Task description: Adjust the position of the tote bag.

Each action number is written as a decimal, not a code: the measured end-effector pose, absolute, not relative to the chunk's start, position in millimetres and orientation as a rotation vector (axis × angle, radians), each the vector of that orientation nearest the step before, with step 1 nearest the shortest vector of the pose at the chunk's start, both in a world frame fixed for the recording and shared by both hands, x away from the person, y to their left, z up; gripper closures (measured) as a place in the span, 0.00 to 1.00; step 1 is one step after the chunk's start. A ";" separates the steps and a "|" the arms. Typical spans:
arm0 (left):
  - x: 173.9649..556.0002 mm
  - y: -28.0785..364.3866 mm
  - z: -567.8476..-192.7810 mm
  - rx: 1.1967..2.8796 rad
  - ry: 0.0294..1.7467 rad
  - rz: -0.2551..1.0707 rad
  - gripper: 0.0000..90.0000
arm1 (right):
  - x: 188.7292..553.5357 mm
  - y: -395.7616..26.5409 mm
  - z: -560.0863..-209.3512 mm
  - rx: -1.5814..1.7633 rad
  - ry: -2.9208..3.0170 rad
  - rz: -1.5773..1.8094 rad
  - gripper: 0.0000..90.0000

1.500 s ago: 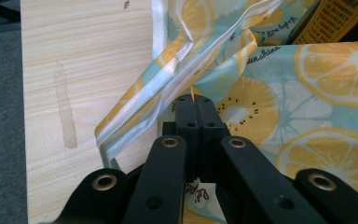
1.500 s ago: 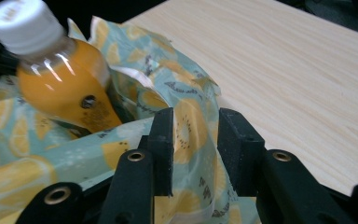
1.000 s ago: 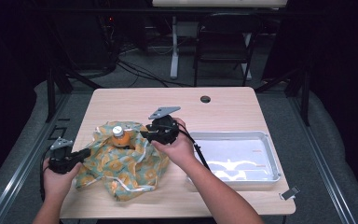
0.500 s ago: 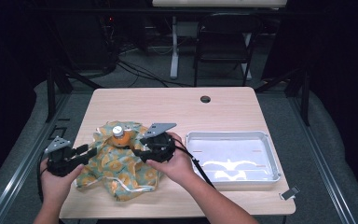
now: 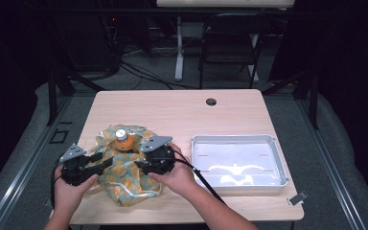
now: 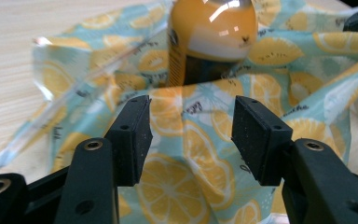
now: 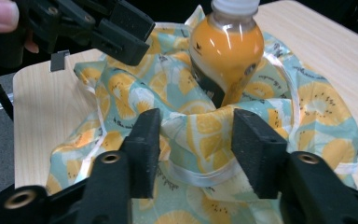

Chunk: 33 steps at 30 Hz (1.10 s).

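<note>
A bottle of orange juice (image 5: 123, 139) with a white cap stands upright on a lemon-print cloth (image 5: 120, 179) at the table's near left. My left gripper (image 5: 105, 162) points right at the bottle's foot. Its jaws have just been opening and stand open (image 6: 191, 135) over a flat stretch of cloth (image 6: 196, 177), with the bottle (image 6: 209, 42) just beyond. My right gripper (image 5: 137, 165) points left from the bottle's other side. Its jaws (image 7: 196, 140) have just been closing a little. A raised fold of cloth (image 7: 200, 126) lies between them, in front of the bottle (image 7: 226, 56).
A white tray (image 5: 199, 158) stands at the near right, about a hand's width from the cloth. A round cable hole (image 5: 211, 101) sits near the table's far edge. The right gripper's cable (image 5: 206, 184) trails toward the table's front edge.
The left gripper moved right from the cloth's left edge toward the bottle, and its jaws opened. The right gripper came down from beside the bottle's top to the cloth at its foot.
</note>
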State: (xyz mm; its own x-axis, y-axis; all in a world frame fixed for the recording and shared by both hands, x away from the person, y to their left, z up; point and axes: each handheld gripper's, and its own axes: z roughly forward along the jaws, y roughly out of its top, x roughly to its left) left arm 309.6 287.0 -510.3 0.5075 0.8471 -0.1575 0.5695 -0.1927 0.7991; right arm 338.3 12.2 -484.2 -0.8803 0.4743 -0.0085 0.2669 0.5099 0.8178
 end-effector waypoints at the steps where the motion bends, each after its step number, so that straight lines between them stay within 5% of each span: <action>1: 310.7 284.3 -513.2 1.903 1.170 0.403 0.53 | 338.9 11.8 -485.4 0.633 2.526 1.304 0.63; 4: 313.8 280.0 -520.2 1.928 1.175 0.379 0.58 | 340.0 10.7 -489.3 0.637 2.538 1.294 0.72; 14: 313.9 273.8 -531.2 2.014 1.180 0.355 1.00 | 340.6 1.5 -503.2 0.661 2.602 1.237 0.98; 28: 297.9 264.3 -535.4 2.139 1.146 0.338 1.00 | 322.0 -9.0 -527.0 0.701 2.663 1.231 1.00; 33: 291.5 265.1 -537.5 2.158 1.142 0.320 1.00 | 315.0 -9.0 -520.7 0.717 2.649 1.316 0.90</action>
